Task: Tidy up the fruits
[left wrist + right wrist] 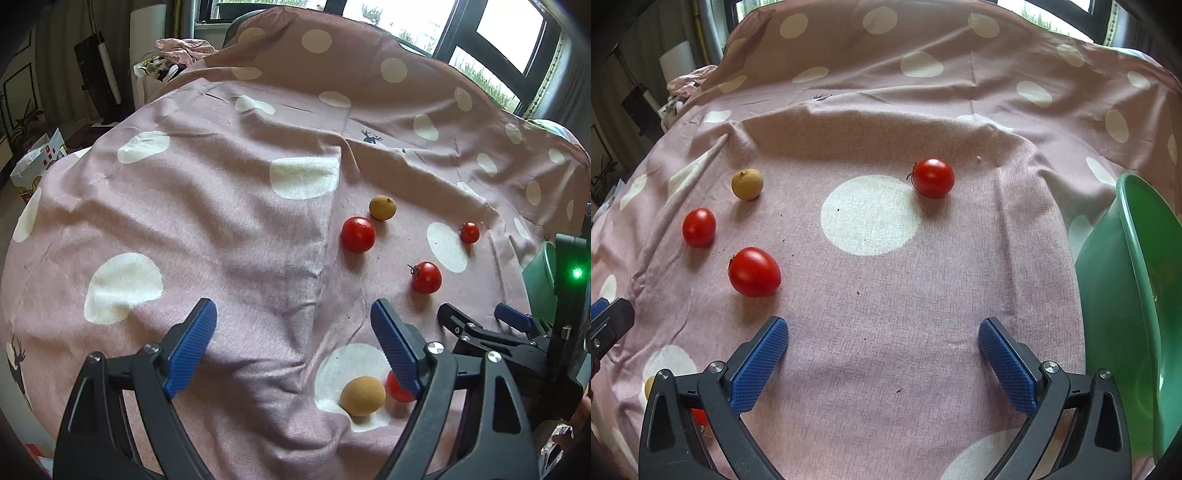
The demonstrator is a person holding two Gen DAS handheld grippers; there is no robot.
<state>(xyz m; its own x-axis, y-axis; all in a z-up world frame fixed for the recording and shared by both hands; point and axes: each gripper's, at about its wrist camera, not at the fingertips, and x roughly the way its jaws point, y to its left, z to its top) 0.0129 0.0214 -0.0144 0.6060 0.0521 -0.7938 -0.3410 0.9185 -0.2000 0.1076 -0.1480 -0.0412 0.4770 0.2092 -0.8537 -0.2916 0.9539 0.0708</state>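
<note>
Right wrist view: my right claw (882,354) gapes empty over the cloth (886,295); nearest tomato (754,272) at ten o'clock, bowl (1123,295) at three. Left claw (293,343) open, empty. Soft folds could roll fruit away when nudged.

Bright dark-framed windows (498,40) behind; pink spotted cloth (221,229) below.

no text, labels or numbers legible
</note>
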